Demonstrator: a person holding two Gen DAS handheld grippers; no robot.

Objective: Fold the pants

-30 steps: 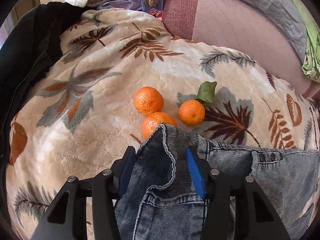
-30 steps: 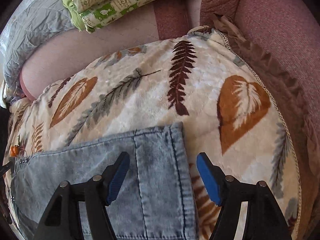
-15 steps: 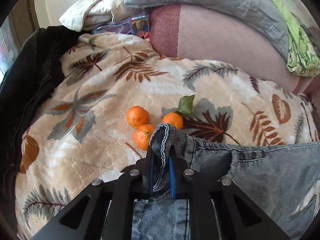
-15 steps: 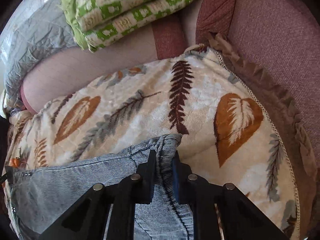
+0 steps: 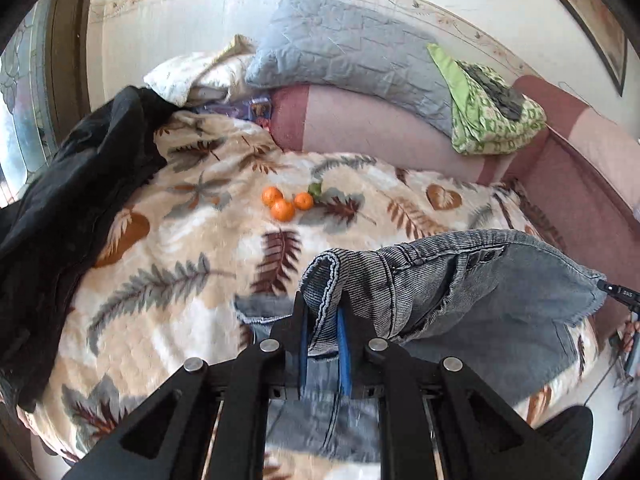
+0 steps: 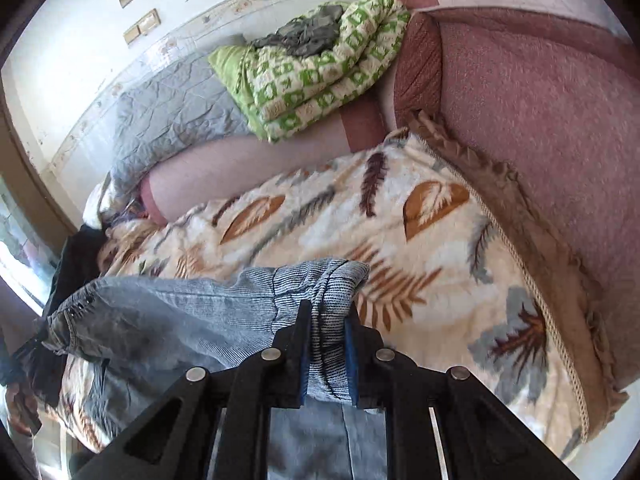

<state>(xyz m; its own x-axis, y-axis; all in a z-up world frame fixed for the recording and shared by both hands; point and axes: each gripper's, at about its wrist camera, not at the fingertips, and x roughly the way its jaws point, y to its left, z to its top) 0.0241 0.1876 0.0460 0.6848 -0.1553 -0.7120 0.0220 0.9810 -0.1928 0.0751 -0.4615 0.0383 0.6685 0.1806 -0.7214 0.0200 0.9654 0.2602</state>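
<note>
The left hand-held gripper (image 5: 322, 326) is clenched on one waistband corner of the jeans (image 5: 460, 276); the right hand-held gripper (image 6: 326, 344) is clenched on the other corner. The jeans are held raised above the blanket (image 5: 192, 248) on the sofa (image 6: 540, 112), the legs trailing down onto it. Three tangerines (image 5: 283, 210) lie together toward the blanket's back edge, well apart from the jeans. One black jacket (image 5: 72, 184) is draped over the blanket's left edge.
</note>
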